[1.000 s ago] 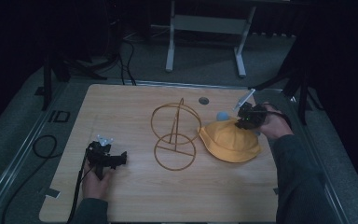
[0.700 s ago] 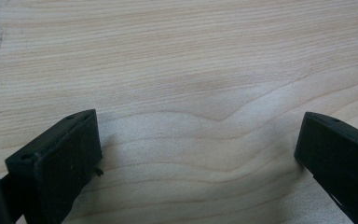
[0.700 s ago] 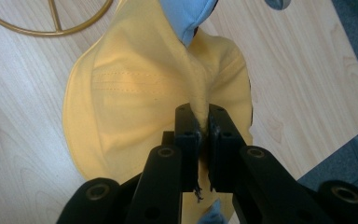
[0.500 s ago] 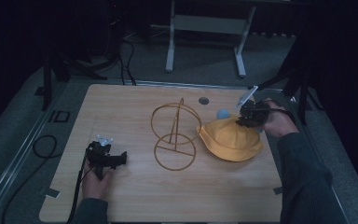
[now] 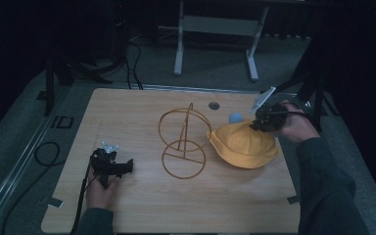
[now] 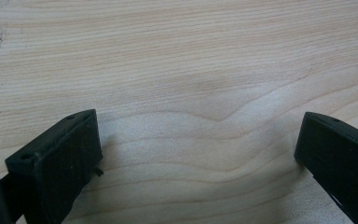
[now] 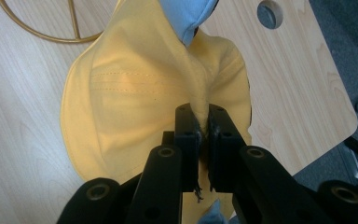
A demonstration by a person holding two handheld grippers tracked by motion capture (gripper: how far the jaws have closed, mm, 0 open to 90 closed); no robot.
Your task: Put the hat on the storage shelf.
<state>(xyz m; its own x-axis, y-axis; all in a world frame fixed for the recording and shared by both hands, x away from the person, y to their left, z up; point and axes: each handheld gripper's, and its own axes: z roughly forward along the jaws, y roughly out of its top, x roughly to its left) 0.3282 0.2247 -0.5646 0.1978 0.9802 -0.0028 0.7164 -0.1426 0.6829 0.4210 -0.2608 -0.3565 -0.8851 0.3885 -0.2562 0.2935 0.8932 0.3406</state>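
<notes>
High view: the left tongs [image 5: 111,165] rest low on the table [image 5: 142,205], well apart from the gold wire stand [image 5: 183,142]. The right tongs [image 5: 263,120] touch the yellow hat's [image 5: 245,146] far edge.

Left gripper view: jaws spread wide over bare table, holding nothing.

Right gripper view: jaws pinched tight on a fold of the yellow hat.

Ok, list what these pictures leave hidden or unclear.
- Blue thing: in the high view the hat covers most of it; the top edge cuts it off in the right gripper view. Unclear what it is.
- Hat's underside: hidden by its own cloth, both views.
- Left gripper: small and dark in the high view.
- Right gripper: the fold it pinches hides the cloth between its jaws.
</notes>
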